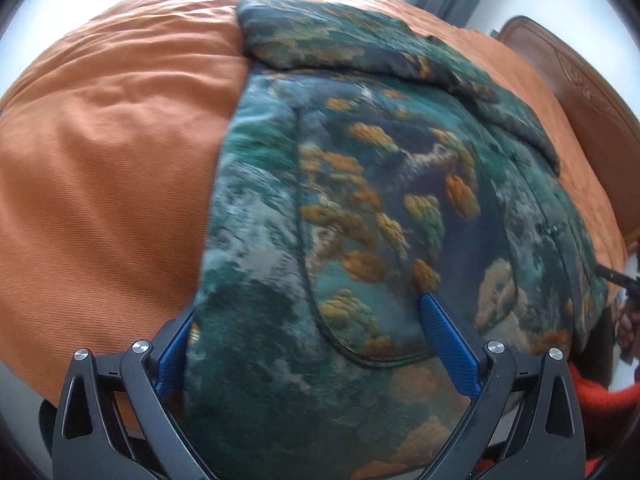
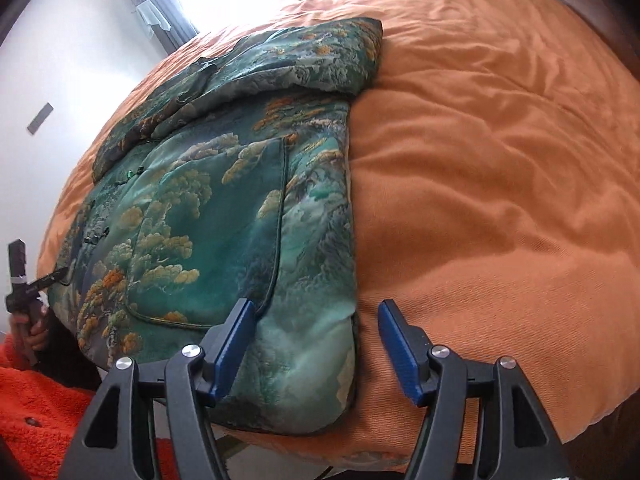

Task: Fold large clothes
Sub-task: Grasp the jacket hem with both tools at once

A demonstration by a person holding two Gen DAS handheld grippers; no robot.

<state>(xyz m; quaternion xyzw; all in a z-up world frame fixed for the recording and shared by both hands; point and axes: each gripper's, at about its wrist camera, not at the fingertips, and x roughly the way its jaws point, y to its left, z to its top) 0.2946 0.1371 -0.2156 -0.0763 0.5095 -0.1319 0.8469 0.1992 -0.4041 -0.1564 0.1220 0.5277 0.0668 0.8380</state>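
Right wrist view: right tongs (image 2: 314, 336) spread apart, straddling near corner of green patterned jacket (image 2: 240, 208) lying folded on orange bed (image 2: 500, 180). Left tongs (image 1: 308, 320) likewise released above jacket.

Both wrist views look steeply down, close; sharing jacket (image 1: 360, 220).

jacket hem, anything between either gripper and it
Nothing visible. The jacket lies on the orange bedspread, its near hem bare. The right gripper is open over the hem's right corner; the left gripper is open with the hem between its fingers.
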